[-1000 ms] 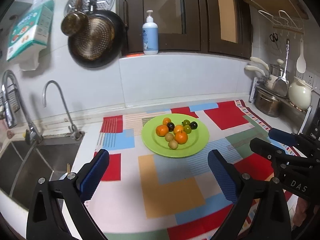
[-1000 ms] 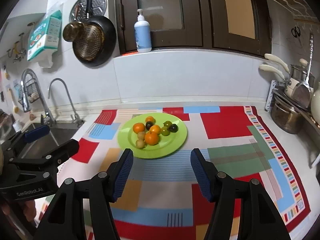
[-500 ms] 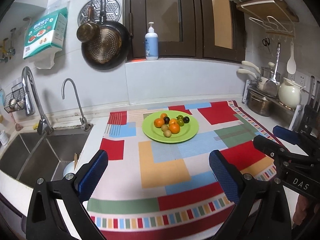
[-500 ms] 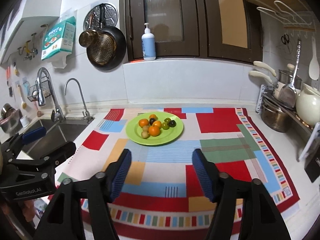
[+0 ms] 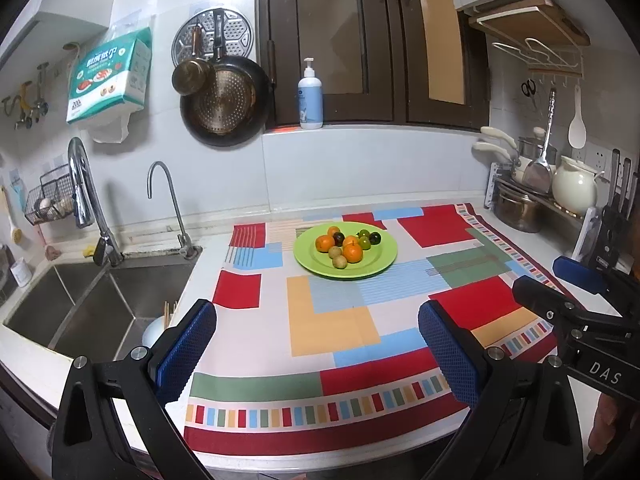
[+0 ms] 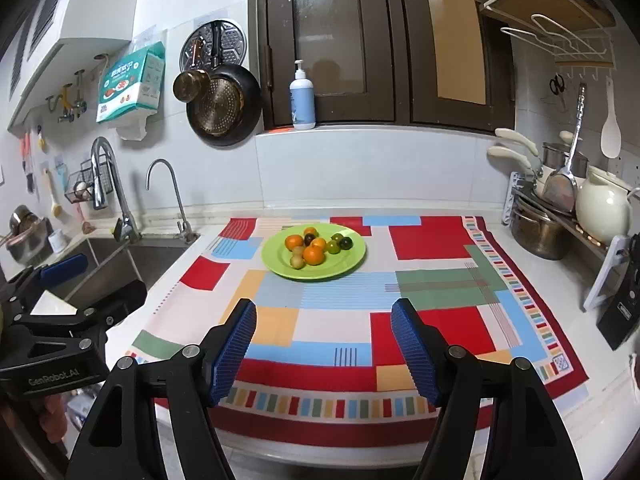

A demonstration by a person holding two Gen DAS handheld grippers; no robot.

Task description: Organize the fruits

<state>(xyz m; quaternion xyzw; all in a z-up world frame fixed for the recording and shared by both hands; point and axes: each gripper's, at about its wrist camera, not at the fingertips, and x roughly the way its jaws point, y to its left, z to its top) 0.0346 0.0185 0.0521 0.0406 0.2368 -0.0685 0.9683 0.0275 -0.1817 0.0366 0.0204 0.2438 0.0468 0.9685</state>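
A green plate (image 5: 382, 258) (image 6: 348, 262) lies on a patchwork cloth toward the back of the counter. On it sit several small fruits: oranges (image 5: 353, 253) (image 6: 313, 255), dark and green ones (image 5: 370, 239) (image 6: 340, 244) and pale brownish ones (image 5: 340, 261) (image 6: 297, 262). My left gripper (image 5: 318, 338) hangs open over the cloth's near edge, well short of the plate, with nothing between its blue pads. My right gripper (image 6: 324, 338) is likewise back from the plate; its jaws are opening and empty. Each gripper also shows at the side of the other's view.
A steel sink (image 5: 92, 300) with two taps lies left of the cloth. Pots, a white kettle (image 6: 602, 208) and a knife block (image 6: 622, 300) crowd the right end. A pan (image 5: 222, 104) hangs on the wall; a soap bottle (image 5: 311, 98) stands on the sill.
Both grippers have drawn back from the plate, so the cloth's near edge and the counter front now show. The right gripper's jaws stand wider apart than before.
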